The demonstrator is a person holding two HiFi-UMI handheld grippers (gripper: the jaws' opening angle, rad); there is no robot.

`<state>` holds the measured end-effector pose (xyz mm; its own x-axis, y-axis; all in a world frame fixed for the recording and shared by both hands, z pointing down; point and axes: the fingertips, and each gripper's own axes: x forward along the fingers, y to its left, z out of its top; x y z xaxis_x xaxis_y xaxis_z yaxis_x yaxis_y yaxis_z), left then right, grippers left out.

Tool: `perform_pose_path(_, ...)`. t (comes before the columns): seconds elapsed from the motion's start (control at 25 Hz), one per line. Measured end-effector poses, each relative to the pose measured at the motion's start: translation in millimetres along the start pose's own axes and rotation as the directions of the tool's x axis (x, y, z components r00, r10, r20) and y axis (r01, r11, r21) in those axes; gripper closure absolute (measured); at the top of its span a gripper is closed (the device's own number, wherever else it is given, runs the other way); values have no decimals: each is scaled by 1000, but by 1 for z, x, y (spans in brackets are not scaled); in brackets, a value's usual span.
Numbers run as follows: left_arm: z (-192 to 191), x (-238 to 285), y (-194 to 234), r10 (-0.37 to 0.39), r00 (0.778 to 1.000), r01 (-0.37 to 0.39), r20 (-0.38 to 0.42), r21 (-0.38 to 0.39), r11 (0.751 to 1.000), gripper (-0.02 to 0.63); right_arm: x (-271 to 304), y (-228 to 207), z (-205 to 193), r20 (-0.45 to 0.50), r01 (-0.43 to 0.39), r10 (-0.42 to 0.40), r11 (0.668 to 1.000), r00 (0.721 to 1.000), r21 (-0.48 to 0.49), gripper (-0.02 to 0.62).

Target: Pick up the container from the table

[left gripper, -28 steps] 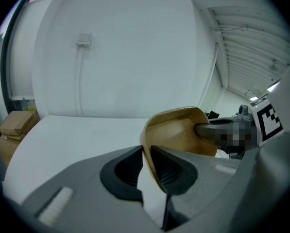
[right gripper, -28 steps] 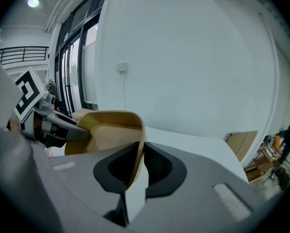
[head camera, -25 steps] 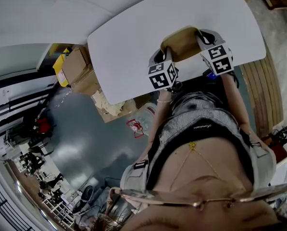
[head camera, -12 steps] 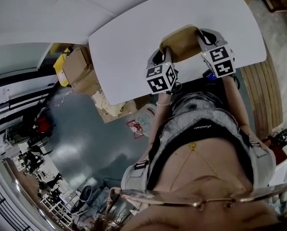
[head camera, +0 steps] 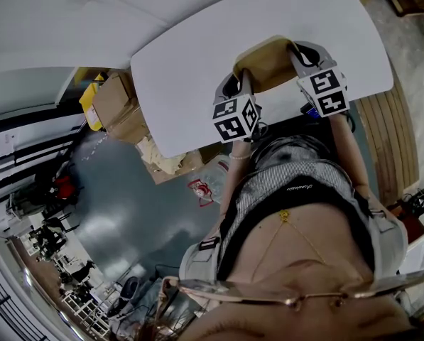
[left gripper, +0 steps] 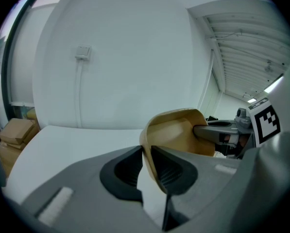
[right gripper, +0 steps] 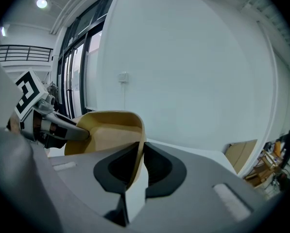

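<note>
As it has risen slightly, the tan container (head camera: 267, 64) hangs over the white table (head camera: 190, 62), left gripper (left gripper: 145, 159) pinching its 9 o'clock rim, right gripper (right gripper: 139, 159) its 3 o'clock rim; shirt script (head camera: 300, 187) illegible

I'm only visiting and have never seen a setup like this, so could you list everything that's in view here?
container: one, tan, over the table's near edge, between the two grippers
table: one, white, in front of the person
cardboard boxes: a few, brown, on the floor left of the table
wall box: one, white, on the wall beyond the table, with a cable running down from it
left gripper: one, grey, jaws closed on the container's rim
right gripper: one, grey, jaws closed on the opposite rim
marker cubes: two, black and white, one on each gripper
</note>
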<state>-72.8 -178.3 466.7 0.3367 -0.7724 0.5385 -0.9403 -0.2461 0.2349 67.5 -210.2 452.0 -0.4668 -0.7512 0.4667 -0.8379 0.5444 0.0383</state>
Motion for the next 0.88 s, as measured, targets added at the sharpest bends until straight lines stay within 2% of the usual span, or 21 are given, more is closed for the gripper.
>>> perform_pose_path(0.88,9,-9,0,12,1000,-12,22,34,999,549,-5,3,10,31,5,-4,1000,1000,-1,545)
